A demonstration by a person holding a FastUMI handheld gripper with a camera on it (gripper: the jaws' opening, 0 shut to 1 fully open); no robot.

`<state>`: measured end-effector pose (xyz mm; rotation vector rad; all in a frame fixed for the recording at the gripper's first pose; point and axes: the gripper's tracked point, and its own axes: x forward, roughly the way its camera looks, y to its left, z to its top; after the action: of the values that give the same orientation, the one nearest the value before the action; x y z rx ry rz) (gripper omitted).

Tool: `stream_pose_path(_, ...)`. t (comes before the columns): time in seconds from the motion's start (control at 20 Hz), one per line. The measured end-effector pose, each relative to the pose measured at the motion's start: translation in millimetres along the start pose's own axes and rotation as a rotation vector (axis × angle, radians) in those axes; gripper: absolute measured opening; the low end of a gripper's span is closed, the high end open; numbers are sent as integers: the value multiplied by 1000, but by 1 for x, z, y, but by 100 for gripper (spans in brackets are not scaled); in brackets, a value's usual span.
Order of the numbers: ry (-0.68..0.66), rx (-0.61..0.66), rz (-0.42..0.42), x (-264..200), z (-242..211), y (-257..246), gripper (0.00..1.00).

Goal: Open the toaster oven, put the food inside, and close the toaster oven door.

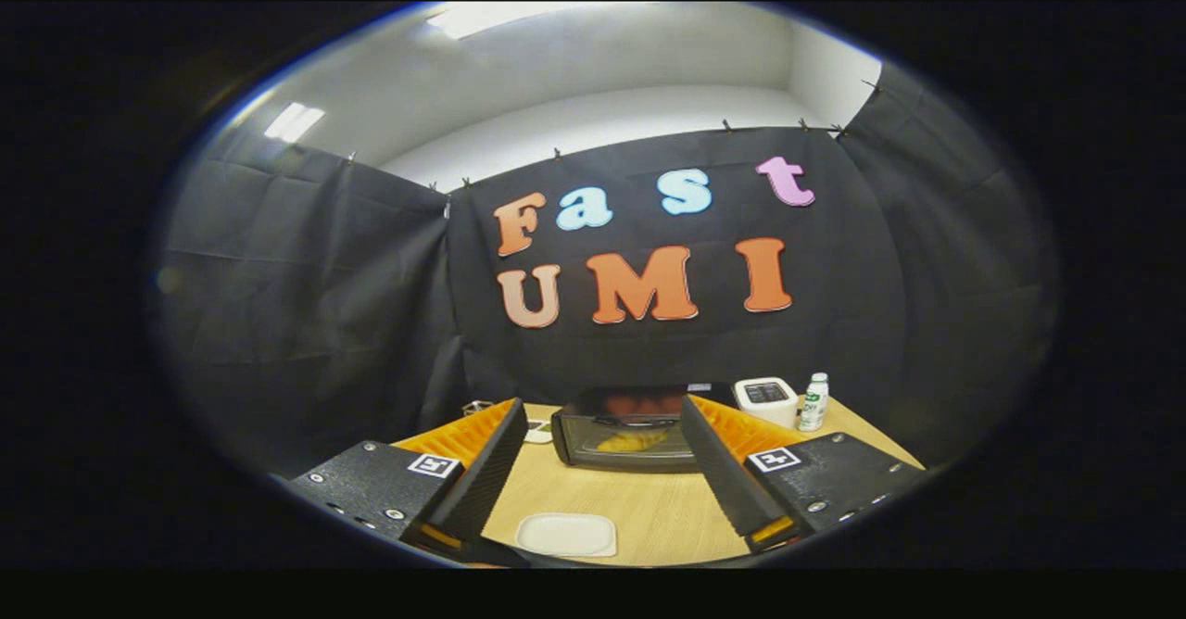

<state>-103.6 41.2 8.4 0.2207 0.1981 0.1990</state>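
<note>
Gripper: the gripper (598, 457) is held above the desk (649, 517) with its fingers spread wide and nothing between them; it is released.
Toaster oven: the toaster oven (639, 429) is set at the far side of the desk, just beyond the fingertips and framed between them, its glass door facing the gripper; the door appears shut.
Food: something yellowish is seen through the glass, so the food (630, 441) is judged to lie inside already, though its kind cannot be told.
Plate: a white plate (566, 535) lies bare on the desk below the fingers, nearer than the oven, probably where the food was kept.
Other things: a white box-shaped device (767, 399) and a small white bottle (814, 402) are stood beside the oven, on its right, well out of the way.
Stage: with the door closed and the food within, the task is judged almost or fully done.
</note>
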Motion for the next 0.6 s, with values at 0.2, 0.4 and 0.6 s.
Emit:
stream_pose_path(0.2,-42,-15,0,-7,14,7,97)
stream_pose_path(0.4,-49,-25,-4,-7,15,10,97)
stream_pose_path(0.6,-55,-20,4,-6,16,9,97)
